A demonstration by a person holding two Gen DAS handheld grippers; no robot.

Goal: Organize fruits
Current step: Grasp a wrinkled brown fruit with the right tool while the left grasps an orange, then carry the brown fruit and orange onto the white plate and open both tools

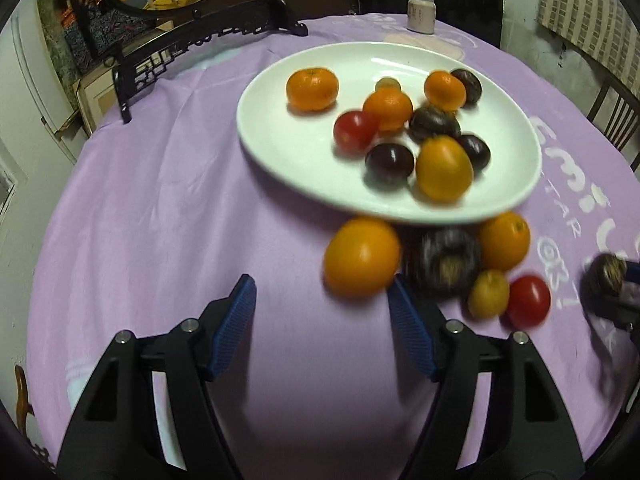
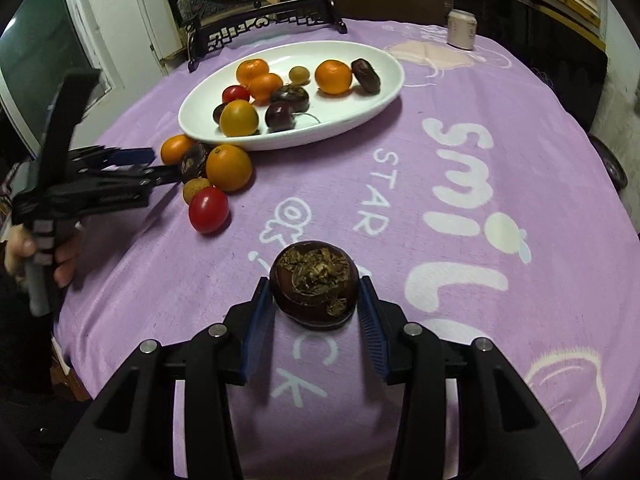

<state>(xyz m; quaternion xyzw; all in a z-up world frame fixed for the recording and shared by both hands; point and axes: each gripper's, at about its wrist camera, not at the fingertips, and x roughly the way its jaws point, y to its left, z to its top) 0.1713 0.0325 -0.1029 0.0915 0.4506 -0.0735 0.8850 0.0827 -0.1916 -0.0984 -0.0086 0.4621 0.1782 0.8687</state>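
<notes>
A white oval plate (image 1: 280, 148) (image 2: 192, 120) on the purple tablecloth holds several oranges, dark round fruits and tomatoes. Beside its near rim lie an orange fruit (image 1: 361, 256), a dark fruit (image 1: 444, 260), another orange (image 1: 505, 246), a small yellow fruit (image 1: 489, 294) and a red tomato (image 1: 529, 301) (image 2: 208, 210). My left gripper (image 1: 322, 308) is open, its right finger just below the orange fruit. My right gripper (image 2: 316, 304) is shut on a dark brown fruit (image 2: 314, 286) just above the cloth, and it shows at the left wrist view's right edge (image 1: 606, 276).
A dark carved wooden stand (image 1: 188, 46) with a round picture stands at the table's back. A small pale can (image 1: 421, 14) (image 2: 462, 28) sits at the far edge. Chairs ring the table at the right. The cloth carries white printed letters (image 2: 460, 176).
</notes>
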